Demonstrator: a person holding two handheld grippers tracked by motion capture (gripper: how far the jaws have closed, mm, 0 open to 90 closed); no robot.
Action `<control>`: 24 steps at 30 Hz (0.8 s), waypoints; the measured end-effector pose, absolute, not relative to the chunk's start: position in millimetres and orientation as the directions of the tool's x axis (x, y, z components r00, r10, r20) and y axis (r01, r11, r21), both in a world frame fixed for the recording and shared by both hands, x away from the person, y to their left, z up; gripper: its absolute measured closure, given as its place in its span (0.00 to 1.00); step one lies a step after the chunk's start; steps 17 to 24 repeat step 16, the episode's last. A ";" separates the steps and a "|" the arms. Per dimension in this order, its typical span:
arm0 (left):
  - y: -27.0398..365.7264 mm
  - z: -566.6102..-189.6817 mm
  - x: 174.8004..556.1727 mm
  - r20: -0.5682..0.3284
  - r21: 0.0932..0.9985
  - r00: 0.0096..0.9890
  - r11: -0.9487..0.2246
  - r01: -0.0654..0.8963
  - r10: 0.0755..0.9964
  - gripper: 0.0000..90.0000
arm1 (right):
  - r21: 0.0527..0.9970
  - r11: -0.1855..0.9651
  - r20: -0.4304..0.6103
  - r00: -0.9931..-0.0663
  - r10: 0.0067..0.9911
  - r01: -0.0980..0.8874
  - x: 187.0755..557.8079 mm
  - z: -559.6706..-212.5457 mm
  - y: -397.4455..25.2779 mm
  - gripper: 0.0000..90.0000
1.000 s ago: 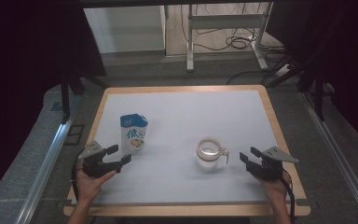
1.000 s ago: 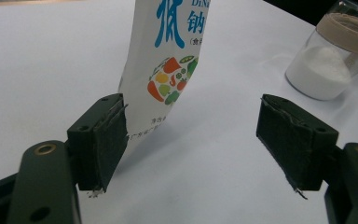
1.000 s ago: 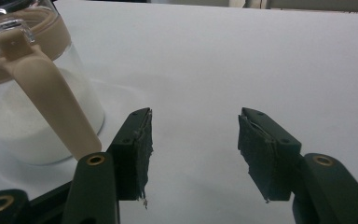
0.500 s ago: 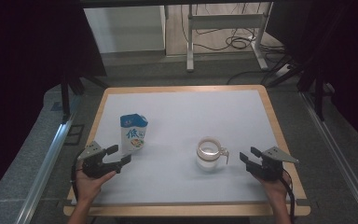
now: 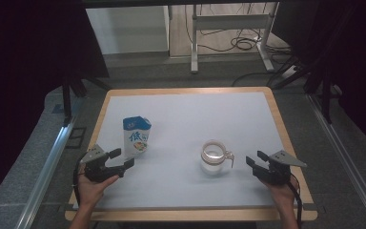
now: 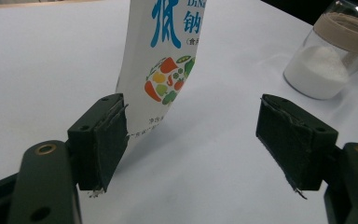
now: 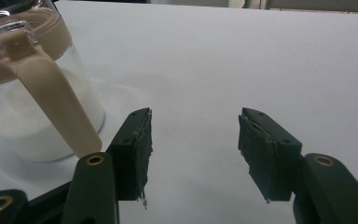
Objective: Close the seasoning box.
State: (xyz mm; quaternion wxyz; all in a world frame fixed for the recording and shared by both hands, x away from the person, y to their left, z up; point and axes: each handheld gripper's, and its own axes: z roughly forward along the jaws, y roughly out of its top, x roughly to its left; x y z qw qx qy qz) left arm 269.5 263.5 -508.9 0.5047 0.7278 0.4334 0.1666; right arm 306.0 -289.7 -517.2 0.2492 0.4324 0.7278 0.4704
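Salt pouch [image 6: 168,60] stands upright just ahead of the left gripper [image 6: 191,135], whose 2 jaws are spread wide and hold nothing; the pouch's lower corner sits close by the left-hand jaw, and I cannot tell whether it touches. In the high view the left gripper [image 5: 119,160] lies at the near-left of the table [image 5: 186,195], with the pouch [image 5: 136,136] just beyond its tips. The right gripper [image 7: 193,140] is likewise spread and empty, its jaws over bare white tabletop, with the glass jar [image 7: 32,107] just to one side; the jar's beige handle [image 7: 56,102] hangs down beside the nearer jaw. From above, the right gripper [image 5: 255,164] rests at the near-right edge, and the jar [image 5: 214,156], partly filled with white powder, sits between the 2 grippers, nearer the right one.

My reading is that this is the approach step: nothing is gripped yet, and the work looks like pouring from pouch to jar. The next move probably calls for the left gripper to slide forward so the pouch's side comes between its jaws, then close gently on the soft pack, while the right one steadies the jar by its handle or wall.

Against the pictures from 1 second and half a second ago, pouch, jar and right gripper lie where they did; the left gripper seems to have shifted very little, if at all.
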 end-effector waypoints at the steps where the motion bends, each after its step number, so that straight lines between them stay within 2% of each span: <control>1: 263.5 -509.0 269.4 -0.195 0.879 0.569 -0.115 0.463 0.799 0.28 | 0.899 0.183 0.046 -0.503 0.863 0.397 306.0 -517.1 -290.1 0.50; 24: 264.3 -509.2 269.3 -0.196 0.880 0.568 -0.113 0.462 0.799 0.28 | 0.898 0.188 0.042 -0.502 0.864 0.398 305.7 -517.1 -290.0 0.47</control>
